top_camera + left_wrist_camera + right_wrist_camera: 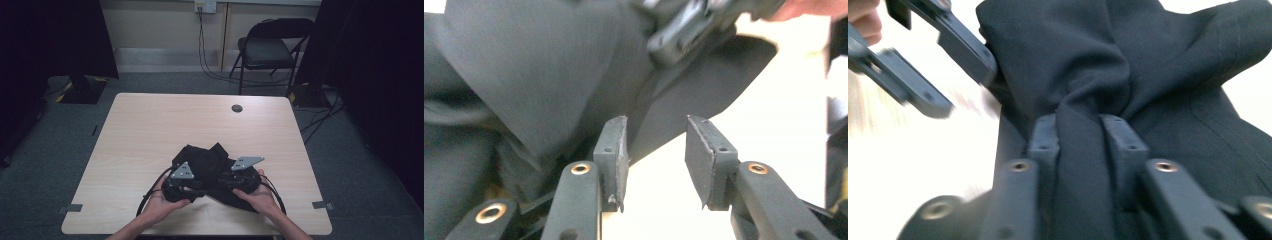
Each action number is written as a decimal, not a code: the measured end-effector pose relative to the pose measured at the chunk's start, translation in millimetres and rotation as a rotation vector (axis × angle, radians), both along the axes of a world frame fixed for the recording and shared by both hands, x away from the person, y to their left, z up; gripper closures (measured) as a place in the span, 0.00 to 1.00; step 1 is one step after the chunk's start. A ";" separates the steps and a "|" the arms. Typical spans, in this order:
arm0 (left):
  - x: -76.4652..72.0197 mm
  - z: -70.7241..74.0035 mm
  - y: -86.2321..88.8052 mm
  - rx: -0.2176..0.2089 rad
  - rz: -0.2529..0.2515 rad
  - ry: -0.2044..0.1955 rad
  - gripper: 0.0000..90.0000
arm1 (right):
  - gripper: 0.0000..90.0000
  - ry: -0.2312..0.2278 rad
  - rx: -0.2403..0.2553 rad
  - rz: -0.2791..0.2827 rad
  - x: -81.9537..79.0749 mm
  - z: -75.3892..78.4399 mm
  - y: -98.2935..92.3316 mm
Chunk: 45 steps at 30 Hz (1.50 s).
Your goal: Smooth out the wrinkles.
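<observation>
My table [150,125] light wood, round grommet hole [237,108] at far edge; grey carpet [50,145] beneath; black folding chair [270,47] beyond; pale wall [160,25], cables hanging; dark curtains flanking.

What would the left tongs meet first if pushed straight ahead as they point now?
Probably the black cloth: its edge lies just beyond the open left tongs, bare table to the side. Depth is unclear.

Both grippers, left gripper [186,186] and right gripper [234,181], meet over a crumpled black cloth [205,159].
</observation>
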State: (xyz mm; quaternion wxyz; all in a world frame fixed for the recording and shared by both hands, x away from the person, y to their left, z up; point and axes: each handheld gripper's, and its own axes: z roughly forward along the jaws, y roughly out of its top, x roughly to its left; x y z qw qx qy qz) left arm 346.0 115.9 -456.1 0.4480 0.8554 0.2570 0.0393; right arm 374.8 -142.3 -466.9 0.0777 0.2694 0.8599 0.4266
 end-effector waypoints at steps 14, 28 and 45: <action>31.9 45.9 -2.3 -0.092 0.040 -0.091 0.62 | 0.53 -0.026 0.113 -0.063 -31.3 29.0 -52.0; 35.8 2.4 -11.2 0.104 0.017 -0.034 0.49 | 0.72 0.012 0.061 -0.087 -10.6 14.9 -46.3; 40.0 -6.4 -12.9 0.114 0.039 -0.054 0.40 | 0.97 0.017 -0.063 -0.245 16.4 -10.1 -53.9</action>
